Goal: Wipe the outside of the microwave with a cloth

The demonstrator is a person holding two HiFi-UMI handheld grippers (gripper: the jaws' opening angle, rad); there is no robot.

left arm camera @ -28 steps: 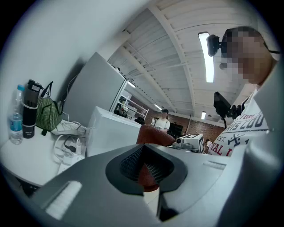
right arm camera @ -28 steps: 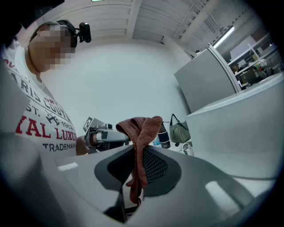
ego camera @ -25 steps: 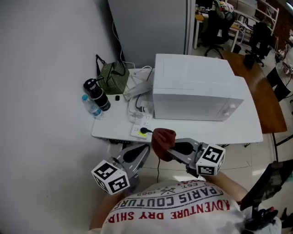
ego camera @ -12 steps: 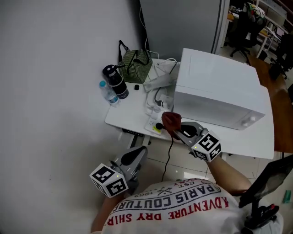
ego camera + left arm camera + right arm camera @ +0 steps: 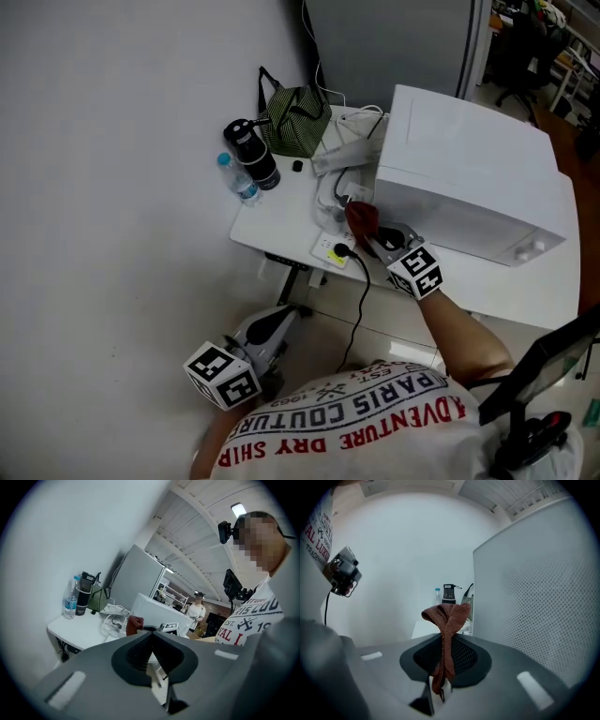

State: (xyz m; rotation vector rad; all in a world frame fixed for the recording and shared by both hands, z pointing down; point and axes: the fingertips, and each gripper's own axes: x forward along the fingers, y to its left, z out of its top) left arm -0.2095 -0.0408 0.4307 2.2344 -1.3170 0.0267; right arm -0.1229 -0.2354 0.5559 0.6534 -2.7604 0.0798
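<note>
White wall on my left, a small white counter (image 5: pixel 272 225) pushed up against it, and the microwave (image 5: pixel 469 169) takes up most of the counter's right half. At the counter's far left corner there's clutter: a black flask (image 5: pixel 251 150), a water bottle (image 5: pixel 242 183) and a green bag (image 5: pixel 295 117). A power strip (image 5: pixel 330 251) lies at the near edge with a black cable (image 5: pixel 361 300) dropping off it.

My right tool (image 5: pixel 373 234) is up over that near edge, jaws pressed together on the rust-red cloth (image 5: pixel 362 217). The cloth is pinched through its middle, one bunch standing up past the tips, the tail hanging below.

Here's what matters. From the right tool's own view, the microwave's perforated side panel (image 5: pixel 543 597) fills everything to the right of the cloth (image 5: pixel 445 620), very near. I can't say whether fabric and panel are touching yet. So the target lies sideways from the tool, not ahead of it. The microwave's long axis runs away from that panel toward the counter's right edge.

My left tool (image 5: pixel 277 323) hangs low, off the counter and below its near edge, well apart from the microwave, jaws together on nothing.

Right hand is plainly the nearer one. My read: turn the cloth bunch onto that side panel and press it on.
</note>
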